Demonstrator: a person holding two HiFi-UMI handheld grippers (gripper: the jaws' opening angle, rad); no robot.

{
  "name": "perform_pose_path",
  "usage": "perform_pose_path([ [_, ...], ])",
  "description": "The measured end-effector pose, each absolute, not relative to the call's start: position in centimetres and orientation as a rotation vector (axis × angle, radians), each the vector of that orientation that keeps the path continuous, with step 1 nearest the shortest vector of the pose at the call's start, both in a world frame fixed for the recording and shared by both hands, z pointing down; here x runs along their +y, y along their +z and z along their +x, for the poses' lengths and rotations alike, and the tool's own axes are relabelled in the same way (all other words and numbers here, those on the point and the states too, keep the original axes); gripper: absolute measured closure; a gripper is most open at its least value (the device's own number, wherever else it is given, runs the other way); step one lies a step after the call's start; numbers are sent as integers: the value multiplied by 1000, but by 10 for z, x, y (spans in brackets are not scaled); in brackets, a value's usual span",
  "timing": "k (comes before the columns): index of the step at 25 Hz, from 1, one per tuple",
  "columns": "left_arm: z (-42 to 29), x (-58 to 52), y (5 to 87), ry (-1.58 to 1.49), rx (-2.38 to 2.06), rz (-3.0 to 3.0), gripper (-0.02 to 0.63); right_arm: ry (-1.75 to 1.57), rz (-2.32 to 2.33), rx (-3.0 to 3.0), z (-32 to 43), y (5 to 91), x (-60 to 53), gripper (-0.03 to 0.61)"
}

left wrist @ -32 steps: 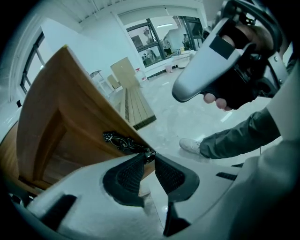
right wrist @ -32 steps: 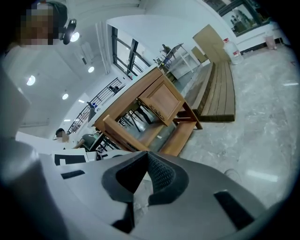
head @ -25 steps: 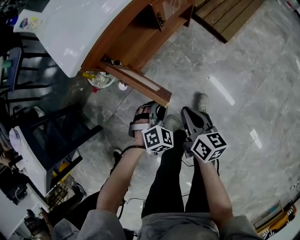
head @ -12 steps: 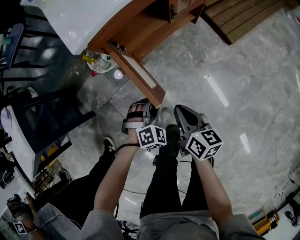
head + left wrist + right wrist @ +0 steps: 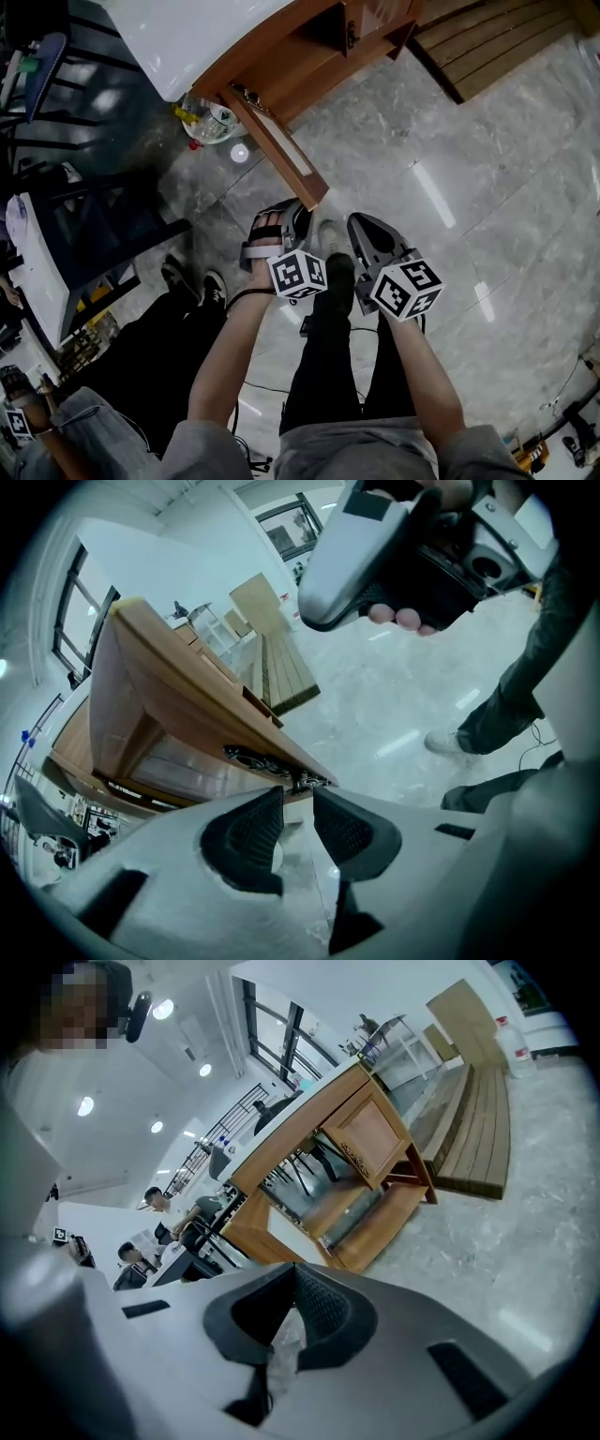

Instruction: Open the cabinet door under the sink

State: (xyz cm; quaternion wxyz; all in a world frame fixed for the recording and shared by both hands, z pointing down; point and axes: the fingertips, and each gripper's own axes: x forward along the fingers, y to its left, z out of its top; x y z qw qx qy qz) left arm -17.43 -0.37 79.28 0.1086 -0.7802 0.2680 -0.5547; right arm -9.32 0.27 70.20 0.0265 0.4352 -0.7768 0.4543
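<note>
Wooden and brown, the cabinet door [image 5: 281, 150] is seen swung out from the cabinet [image 5: 319, 52] under the white countertop [image 5: 187, 37], its free end pointed toward the person's feet. Compared with a second ago, it is turned further away from the cabinet front. Its free end is found just beside the left gripper [image 5: 289, 211], as it was then. Both grippers have been kept side by side above the grey stone floor [image 5: 469, 141]. A second person's dark-trousered legs [image 5: 155, 352] have come into the head view at the left.

The left gripper's jaws are held a little apart, with nothing between them. In the left gripper view the door's edge is seen just above their tips and is not touched. The right gripper [image 5: 364, 225] is closed, its pads met at the tips, and nothing is gripped.

Under the countertop, just beside the door's hinged end, a pale tub [image 5: 214, 122] is seen. Items with yellow and red parts are held in it, but they cannot be told more closely. In the right gripper view the opened compartment [image 5: 323, 1208] is shown, though its contents cannot be made out. The panelled door [image 5: 370, 1138] next to it is shut.
</note>
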Motion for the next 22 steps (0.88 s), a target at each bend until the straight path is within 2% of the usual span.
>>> perform_pose_path([
  [7, -179, 10, 755, -1650, 955, -2354, 533, 1394, 1291, -2432, -88, 673, 4, 569],
  [11, -167, 7, 711, -1606, 1064, -2390, 579, 1365, 1250, -2445, -80, 648, 6, 569],
  [16, -150, 8, 644, -1459, 1340, -2563, 604, 1334, 1205, -2458, -70, 605, 10, 569],
  [22, -132, -1, 556, -1208, 1583, -2631, 606, 1254, 1168, -2519, -56, 544, 5, 569],
])
